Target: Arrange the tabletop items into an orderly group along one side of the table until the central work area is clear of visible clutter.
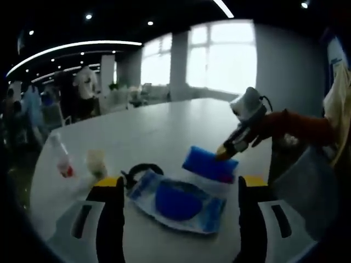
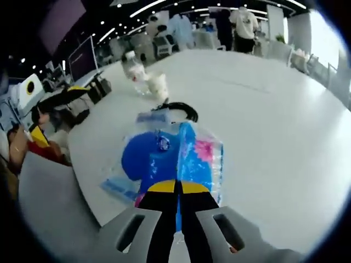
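Two grippers, one white table [image 1: 164,131]. My left gripper [image 1: 180,192] stands with jaws spread wide, nothing between them, near a clear plastic pouch [image 1: 178,203] with a round blue item inside. My right gripper [image 2: 177,189] has its jaws pressed together on a blue packet [image 2: 192,159], its near edge pinched, resting over that pouch. Beyond lie a black cable [image 2: 181,109], a small pale cup [image 2: 158,85] and a clear bottle [image 2: 134,68] at the table's left edge.
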The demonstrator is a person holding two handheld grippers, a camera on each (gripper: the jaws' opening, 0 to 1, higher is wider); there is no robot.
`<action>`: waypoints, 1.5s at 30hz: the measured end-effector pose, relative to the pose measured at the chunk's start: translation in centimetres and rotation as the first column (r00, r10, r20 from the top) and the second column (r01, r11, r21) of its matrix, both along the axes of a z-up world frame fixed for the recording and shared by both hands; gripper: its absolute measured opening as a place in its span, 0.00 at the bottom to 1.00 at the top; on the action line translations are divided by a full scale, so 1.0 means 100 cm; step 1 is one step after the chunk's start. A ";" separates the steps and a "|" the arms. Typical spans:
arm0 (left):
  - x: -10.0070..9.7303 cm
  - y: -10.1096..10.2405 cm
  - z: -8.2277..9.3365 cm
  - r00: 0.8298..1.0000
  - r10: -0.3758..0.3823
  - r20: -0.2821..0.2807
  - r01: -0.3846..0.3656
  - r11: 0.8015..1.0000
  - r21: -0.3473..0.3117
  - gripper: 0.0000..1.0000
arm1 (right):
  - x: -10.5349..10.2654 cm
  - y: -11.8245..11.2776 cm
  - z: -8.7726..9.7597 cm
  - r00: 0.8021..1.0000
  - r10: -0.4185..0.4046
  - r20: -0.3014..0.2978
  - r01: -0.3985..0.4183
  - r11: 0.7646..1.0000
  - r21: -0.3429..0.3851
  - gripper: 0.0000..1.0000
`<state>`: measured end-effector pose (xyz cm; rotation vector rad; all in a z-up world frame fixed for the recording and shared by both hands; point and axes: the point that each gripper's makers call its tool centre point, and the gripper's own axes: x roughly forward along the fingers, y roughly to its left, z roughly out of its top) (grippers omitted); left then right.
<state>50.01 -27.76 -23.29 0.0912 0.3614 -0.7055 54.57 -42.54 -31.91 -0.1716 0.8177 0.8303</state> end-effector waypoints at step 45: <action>-0.015 -0.020 -0.055 0.968 -0.058 -0.243 0.087 0.990 0.110 0.26 | -0.087 0.073 0.036 0.865 0.481 0.141 -0.480 0.876 -0.043 0.01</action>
